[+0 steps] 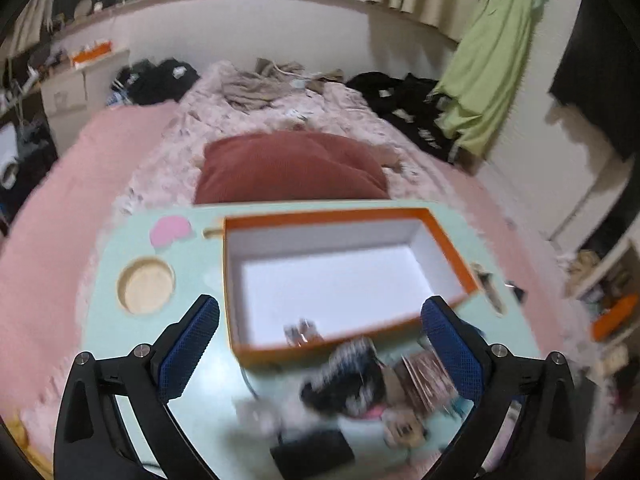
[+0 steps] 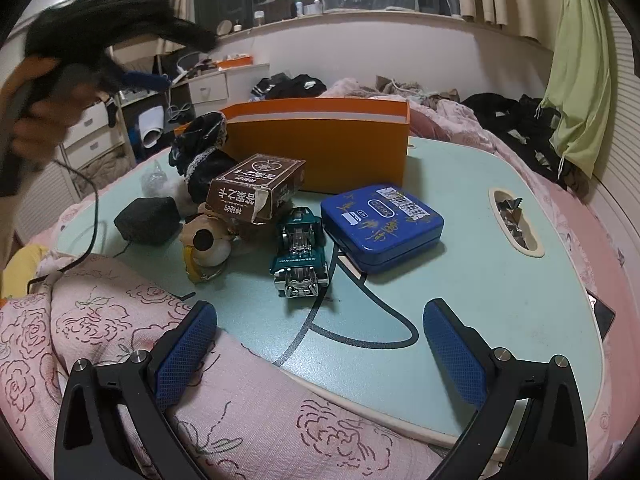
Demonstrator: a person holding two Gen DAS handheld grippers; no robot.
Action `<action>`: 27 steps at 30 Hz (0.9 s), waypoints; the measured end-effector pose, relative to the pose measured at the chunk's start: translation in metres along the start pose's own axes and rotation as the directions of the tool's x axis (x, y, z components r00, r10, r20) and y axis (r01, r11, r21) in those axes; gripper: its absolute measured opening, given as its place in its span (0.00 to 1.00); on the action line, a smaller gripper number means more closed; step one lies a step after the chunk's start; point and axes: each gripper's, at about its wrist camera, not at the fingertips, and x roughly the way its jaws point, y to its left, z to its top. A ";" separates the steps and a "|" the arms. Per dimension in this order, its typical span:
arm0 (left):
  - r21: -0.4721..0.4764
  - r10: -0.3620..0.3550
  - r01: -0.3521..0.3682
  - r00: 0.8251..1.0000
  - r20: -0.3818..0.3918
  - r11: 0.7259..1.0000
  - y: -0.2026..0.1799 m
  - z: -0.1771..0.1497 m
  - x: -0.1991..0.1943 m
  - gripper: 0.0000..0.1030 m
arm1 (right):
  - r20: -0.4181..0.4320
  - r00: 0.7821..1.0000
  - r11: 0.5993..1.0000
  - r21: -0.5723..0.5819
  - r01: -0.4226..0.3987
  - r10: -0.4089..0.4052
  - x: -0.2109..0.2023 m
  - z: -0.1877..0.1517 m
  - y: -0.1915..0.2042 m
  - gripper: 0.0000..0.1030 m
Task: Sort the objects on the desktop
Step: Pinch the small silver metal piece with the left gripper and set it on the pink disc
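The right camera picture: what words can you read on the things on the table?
Brown box: Chinese characters, too distorted to quote safely.
Blue tin: white logo, a barcode sticker, gold scribbles, all too small to read.
Toy car: tiny white lettering, unreadable.

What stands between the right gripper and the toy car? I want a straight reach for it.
Nothing visible does. The right gripper is open and empty, with only bare table between it and the toy car. The blue tin sits just right of the car, the brown carton just behind it.
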 end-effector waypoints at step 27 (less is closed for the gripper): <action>-0.051 -0.130 0.124 0.806 -0.578 0.991 0.001 0.044 0.091 0.61 | 0.004 1.000 1.000 0.003 -0.002 0.002 0.001 0.000 0.000 1.00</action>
